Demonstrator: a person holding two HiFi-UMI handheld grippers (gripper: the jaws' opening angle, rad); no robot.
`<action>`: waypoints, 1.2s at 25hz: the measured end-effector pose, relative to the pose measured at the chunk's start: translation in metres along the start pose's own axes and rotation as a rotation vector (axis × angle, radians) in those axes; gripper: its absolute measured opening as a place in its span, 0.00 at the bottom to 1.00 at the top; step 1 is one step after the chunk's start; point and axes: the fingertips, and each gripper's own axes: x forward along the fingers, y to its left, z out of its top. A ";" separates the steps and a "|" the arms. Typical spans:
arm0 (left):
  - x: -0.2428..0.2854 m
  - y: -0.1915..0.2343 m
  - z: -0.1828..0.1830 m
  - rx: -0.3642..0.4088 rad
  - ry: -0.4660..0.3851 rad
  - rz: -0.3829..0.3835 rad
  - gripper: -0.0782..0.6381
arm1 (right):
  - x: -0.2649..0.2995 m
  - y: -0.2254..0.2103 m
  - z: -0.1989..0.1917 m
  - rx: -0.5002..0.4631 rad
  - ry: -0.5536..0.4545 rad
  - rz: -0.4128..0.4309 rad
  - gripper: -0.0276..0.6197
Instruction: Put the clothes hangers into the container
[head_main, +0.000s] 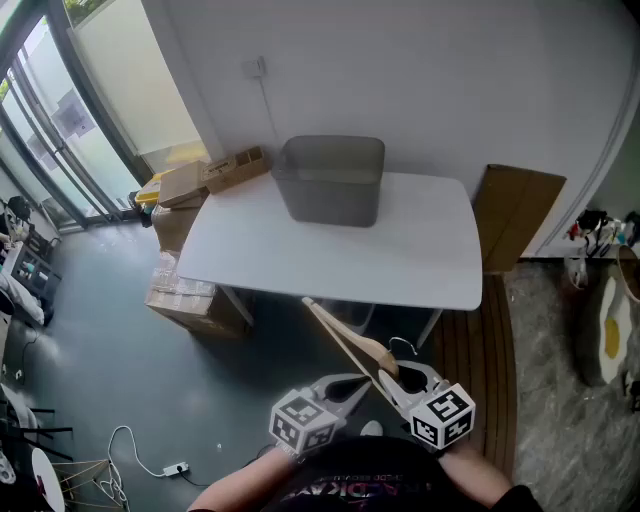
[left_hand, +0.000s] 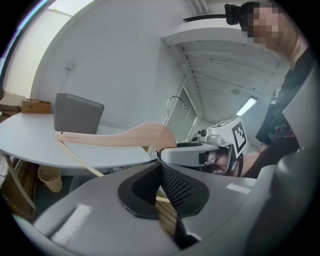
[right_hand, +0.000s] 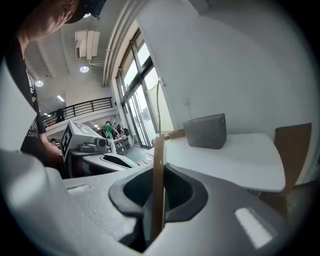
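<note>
A wooden clothes hanger with a metal hook slants up and left toward the front edge of the white table. My right gripper is shut on it near the hook. In the right gripper view the hanger stands edge-on between the pads of my right gripper. My left gripper hovers just left of it, shut with nothing between its pads; the left gripper view shows the same for my left gripper. The grey container stands at the table's back, left of centre, far from both grippers.
Cardboard boxes sit on the floor left of the table. A small wooden crate is at the table's back left. A cardboard panel leans on the wall at right. A bin stands under the table. A cable lies on the floor.
</note>
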 end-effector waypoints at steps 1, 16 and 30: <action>-0.002 -0.001 -0.001 -0.002 -0.002 0.002 0.12 | 0.000 0.002 -0.001 0.000 0.002 0.001 0.13; 0.000 0.002 -0.005 -0.014 -0.003 -0.004 0.12 | 0.003 0.000 -0.003 0.026 -0.002 0.000 0.13; 0.026 0.002 -0.005 -0.039 0.024 -0.042 0.12 | -0.007 -0.027 -0.002 0.074 -0.026 -0.042 0.13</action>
